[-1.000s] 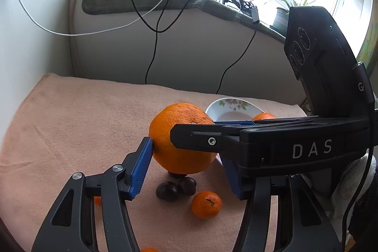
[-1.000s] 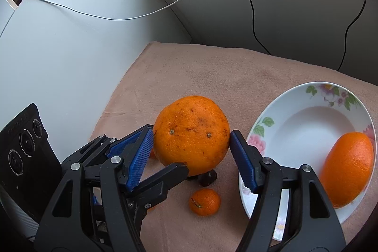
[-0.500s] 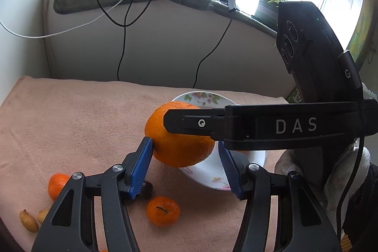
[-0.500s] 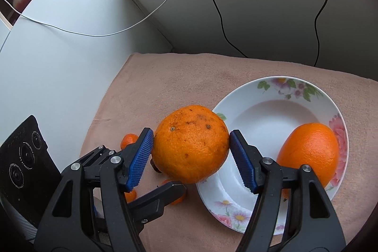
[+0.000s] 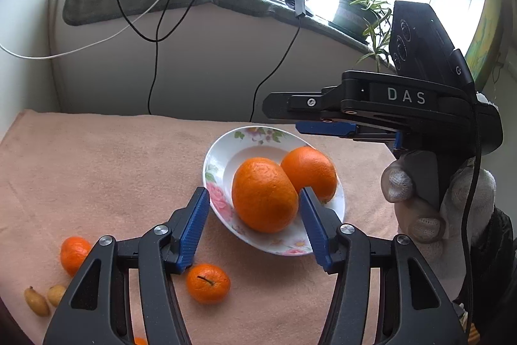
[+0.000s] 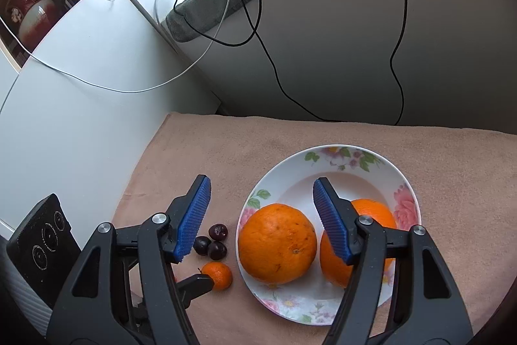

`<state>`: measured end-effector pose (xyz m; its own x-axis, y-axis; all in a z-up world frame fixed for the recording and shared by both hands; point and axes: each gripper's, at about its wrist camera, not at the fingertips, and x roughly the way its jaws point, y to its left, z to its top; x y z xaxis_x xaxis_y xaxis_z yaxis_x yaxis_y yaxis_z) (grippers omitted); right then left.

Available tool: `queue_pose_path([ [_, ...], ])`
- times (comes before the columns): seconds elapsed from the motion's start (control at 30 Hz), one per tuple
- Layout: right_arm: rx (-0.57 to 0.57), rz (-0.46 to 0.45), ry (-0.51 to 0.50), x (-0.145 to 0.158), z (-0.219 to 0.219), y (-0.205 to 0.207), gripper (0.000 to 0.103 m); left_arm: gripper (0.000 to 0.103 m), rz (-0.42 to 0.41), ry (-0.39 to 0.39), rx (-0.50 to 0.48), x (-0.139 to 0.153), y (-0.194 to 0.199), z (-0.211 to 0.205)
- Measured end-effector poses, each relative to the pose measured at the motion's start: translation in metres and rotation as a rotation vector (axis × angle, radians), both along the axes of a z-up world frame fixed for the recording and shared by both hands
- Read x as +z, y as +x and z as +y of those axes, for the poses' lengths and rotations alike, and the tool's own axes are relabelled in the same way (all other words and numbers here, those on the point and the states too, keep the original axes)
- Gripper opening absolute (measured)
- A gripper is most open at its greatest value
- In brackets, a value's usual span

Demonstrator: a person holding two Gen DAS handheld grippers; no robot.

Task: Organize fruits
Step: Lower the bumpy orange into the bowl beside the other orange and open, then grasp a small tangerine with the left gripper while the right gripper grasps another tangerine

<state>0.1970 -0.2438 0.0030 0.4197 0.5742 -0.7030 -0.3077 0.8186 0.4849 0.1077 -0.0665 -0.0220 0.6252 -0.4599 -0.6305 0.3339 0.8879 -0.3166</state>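
Big orange (image 6: 277, 243) has gone from the right gripper's (image 6: 261, 217) clamp into the floral plate (image 6: 368, 165); it is now sitting there touching the second orange (image 6: 371, 206).

Counts: two oranges in the plate, two mandarins on the cloth in the left view ( (image 5: 208, 283) near the plate's edge, (image 5: 75, 253) further left), three dark cherries (image 6: 211, 243) clustered beside the plate's left rim, two small yellow fruits (image 5: 38, 301) at the far left edge of the left view.

Right gripper is standing wide apart, holding nothing, blue pads (image 6: 194, 217) flanking the near orange without touching it that I can tell. In the left view the right gripper (image 5: 326, 122) is showing side-on above the plate, gloved hand (image 5: 436, 196) on its grip.

Left gripper (image 5: 255, 225) is also standing apart and holding nothing, fingers framing the near orange (image 5: 264, 194); contact unclear.

Plate is sitting on the pink towel (image 5: 113, 170). Potted plant (image 5: 353, 13) and cables (image 5: 155, 31) are on the windowsill behind.
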Motion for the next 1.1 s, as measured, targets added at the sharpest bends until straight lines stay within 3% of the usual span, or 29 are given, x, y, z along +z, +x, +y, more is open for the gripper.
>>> queue_pose_path([
  [0.37,-0.025,-0.021,-0.007,0.002,-0.021,-0.021,0.070,0.056,-0.003,0.020,0.034,0.000,-0.016,0.018],
  [0.53,-0.015,-0.073,-0.060,0.006,-0.018,-0.036,0.070,0.057,-0.020,0.015,0.053,0.004,-0.027,0.028],
  [0.87,0.020,-0.148,-0.070,0.010,-0.009,-0.072,0.074,0.060,-0.027,0.020,0.161,-0.001,-0.053,0.070],
  [1.1,0.084,-0.244,-0.124,0.013,0.017,-0.106,0.090,0.060,-0.017,0.073,0.231,-0.010,-0.077,0.094],
])
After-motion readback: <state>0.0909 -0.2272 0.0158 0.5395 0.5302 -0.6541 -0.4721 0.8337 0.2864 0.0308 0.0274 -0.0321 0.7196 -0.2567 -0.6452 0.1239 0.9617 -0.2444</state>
